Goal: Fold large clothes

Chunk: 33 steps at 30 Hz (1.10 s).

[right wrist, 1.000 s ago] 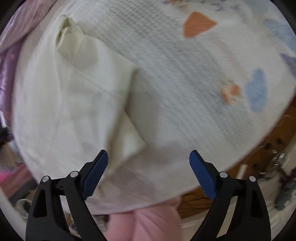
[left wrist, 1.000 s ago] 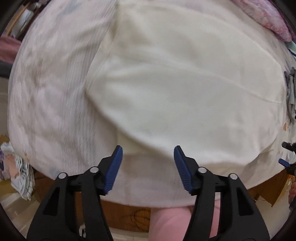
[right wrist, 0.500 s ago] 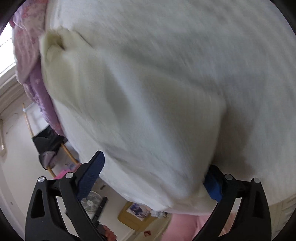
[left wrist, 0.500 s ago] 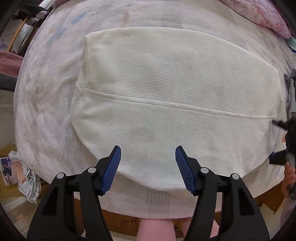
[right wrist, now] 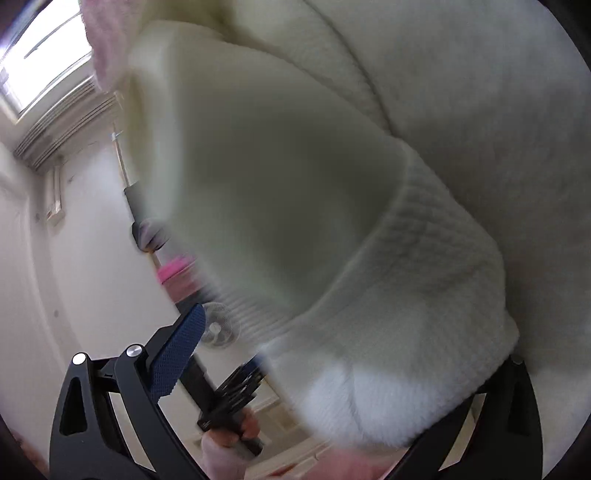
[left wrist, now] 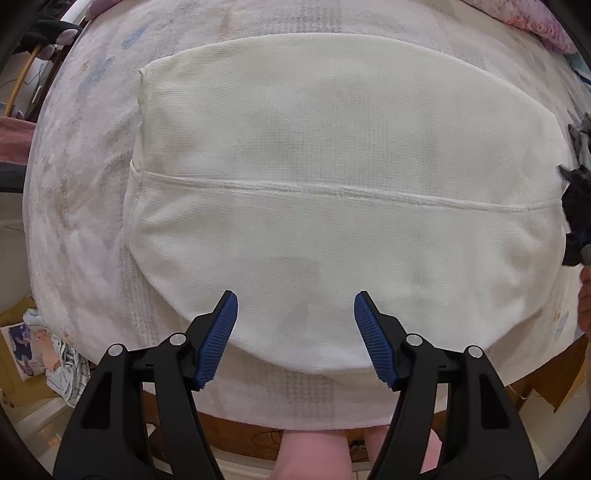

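Bed cover carries folded cream garment flat, ready for another fold | left gripper opening above near hem, nothing between | right gripper opening wide around garment's side edge, seemingly to grab it.

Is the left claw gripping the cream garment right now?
No, the left claw hangs open above the cream garment, jaws opening, nothing between them.

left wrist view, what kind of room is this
Probably a bedroom at home: a cream garment lies on a bed with a pale printed cover, a pink pillow at its far corner.
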Each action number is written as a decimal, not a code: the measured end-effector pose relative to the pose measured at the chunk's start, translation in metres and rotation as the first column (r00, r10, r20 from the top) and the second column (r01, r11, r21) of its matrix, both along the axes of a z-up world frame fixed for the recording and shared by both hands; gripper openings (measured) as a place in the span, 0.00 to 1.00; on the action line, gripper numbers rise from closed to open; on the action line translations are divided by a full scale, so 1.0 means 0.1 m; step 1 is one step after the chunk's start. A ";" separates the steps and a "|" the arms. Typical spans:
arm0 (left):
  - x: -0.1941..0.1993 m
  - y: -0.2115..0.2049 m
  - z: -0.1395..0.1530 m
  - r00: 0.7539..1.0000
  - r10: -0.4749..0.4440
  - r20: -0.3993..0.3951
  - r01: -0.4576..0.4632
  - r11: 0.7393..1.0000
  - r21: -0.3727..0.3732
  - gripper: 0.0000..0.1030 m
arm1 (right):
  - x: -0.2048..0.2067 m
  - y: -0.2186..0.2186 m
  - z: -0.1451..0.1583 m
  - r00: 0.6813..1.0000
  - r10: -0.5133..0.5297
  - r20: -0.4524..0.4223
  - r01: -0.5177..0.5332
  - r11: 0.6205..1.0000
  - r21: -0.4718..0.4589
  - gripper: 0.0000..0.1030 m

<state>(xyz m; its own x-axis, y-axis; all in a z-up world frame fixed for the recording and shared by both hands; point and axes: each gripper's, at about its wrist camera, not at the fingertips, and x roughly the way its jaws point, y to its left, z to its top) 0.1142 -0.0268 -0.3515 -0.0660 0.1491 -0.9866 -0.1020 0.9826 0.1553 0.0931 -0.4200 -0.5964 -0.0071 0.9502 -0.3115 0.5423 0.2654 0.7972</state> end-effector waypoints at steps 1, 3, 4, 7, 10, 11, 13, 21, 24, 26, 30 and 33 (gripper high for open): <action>0.03 0.00 0.01 1.000 0.001 0.004 -0.001 1.000 -0.001 0.64 | 0.01 0.00 0.01 1.000 -0.027 -0.004 0.027 0.999 -0.036 0.92; 0.13 0.01 0.07 0.999 0.015 0.036 -0.013 0.999 -0.041 0.61 | 0.00 -0.04 0.09 0.998 -0.055 -0.017 0.053 0.990 -0.134 0.50; 0.21 0.00 0.13 0.998 0.029 0.064 -0.023 0.996 -0.081 0.53 | 0.00 -0.05 0.15 0.998 -0.053 -0.022 0.048 0.982 -0.183 0.40; 0.49 -0.05 0.24 0.991 0.063 0.118 -0.045 0.988 -0.151 0.22 | -0.10 -0.12 0.53 0.995 -0.099 0.031 0.104 0.948 -0.300 0.29; 0.81 -0.15 0.25 0.986 0.068 0.155 -0.032 0.973 -0.228 0.00 | -0.08 0.06 0.93 0.993 -0.029 0.114 0.077 0.894 -0.442 0.27; 0.94 -0.21 0.23 0.985 0.051 0.166 -0.013 0.975 -0.223 0.00 | -0.05 0.08 1.00 0.992 -0.026 0.122 0.080 0.886 -0.458 0.27; 1.15 -0.33 0.18 0.985 0.003 0.172 0.026 0.985 -0.169 0.00 | -0.05 0.10 1.06 0.992 -0.036 0.124 0.092 0.873 -0.478 0.27; 1.75 -0.52 -0.15 0.983 -0.024 0.181 0.054 0.986 -0.160 0.00 | 0.12 0.29 1.07 0.995 -0.005 0.095 0.058 0.820 -0.569 0.27; 1.86 -0.58 -0.35 0.983 -0.062 0.170 0.081 0.991 -0.109 0.00 | 0.17 0.31 0.95 0.997 0.013 0.072 0.032 0.809 -0.587 0.27; 1.91 -0.58 -0.52 0.987 -0.064 0.148 0.081 0.990 -0.112 0.00 | 0.21 0.32 0.87 0.999 0.017 0.051 0.017 0.801 -0.599 0.27; 1.92 -0.60 -0.77 0.985 -0.088 0.151 0.102 0.991 -0.088 0.00 | 0.29 0.40 0.75 1.000 0.010 0.015 0.001 0.799 -0.602 0.34; 1.87 -0.63 -0.73 0.980 -0.109 0.164 0.123 0.990 -0.076 0.00 | 0.34 0.46 0.66 1.000 0.021 -0.010 -0.023 0.782 -0.622 0.36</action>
<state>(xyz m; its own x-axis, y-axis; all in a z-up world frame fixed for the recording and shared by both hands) 0.3016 -0.0894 -0.4248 0.1059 0.0615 -0.9925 -0.0034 0.9981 0.0615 0.1267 -0.3741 -0.5301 -0.0271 0.5493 -0.8352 0.5324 0.7150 0.4530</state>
